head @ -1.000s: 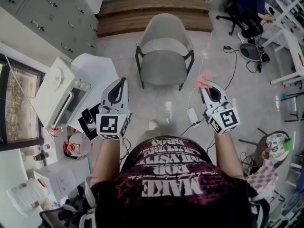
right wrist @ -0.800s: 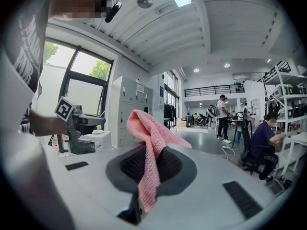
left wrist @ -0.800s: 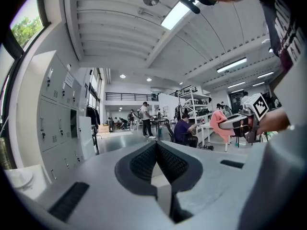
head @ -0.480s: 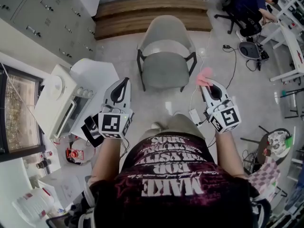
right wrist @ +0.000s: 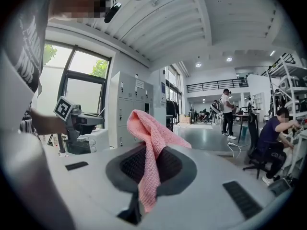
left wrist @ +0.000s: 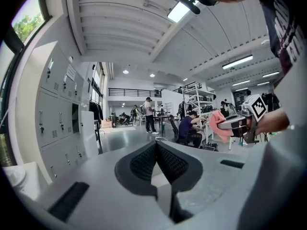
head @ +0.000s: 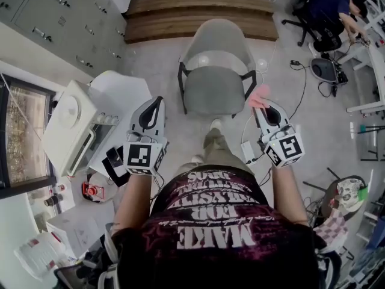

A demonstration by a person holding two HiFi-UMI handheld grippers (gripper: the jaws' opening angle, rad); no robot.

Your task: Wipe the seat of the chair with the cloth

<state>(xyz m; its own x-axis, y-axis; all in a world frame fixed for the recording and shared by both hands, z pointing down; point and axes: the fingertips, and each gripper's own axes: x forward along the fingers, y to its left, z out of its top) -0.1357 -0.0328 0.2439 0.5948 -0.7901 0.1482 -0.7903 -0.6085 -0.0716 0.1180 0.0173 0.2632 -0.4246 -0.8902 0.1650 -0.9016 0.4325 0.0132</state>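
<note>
A grey shell chair [head: 218, 71] with black legs stands on the floor ahead of me, its seat [head: 215, 96] bare. My right gripper [head: 260, 103] is shut on a pink cloth [head: 259, 96], just right of the chair's armrest and apart from it. In the right gripper view the pink cloth [right wrist: 149, 150] hangs out of the closed jaws and flops over them. My left gripper [head: 157, 103] is held left of the chair with its jaws shut and nothing between them. In the left gripper view the right gripper with the pink cloth [left wrist: 219, 125] shows at the right.
A white oven-like appliance [head: 75, 125] and a white round table [head: 123, 92] stand at my left. Wooden steps [head: 198, 17] lie behind the chair. Cables and a power strip [head: 247, 149] run over the floor near my right foot. A seated person [head: 328, 11] works at the far right.
I have stepped closer to the chair; it now sits nearer both grippers. A leg has come forward under the chair's front. Both grippers keep their hold and spacing.
</note>
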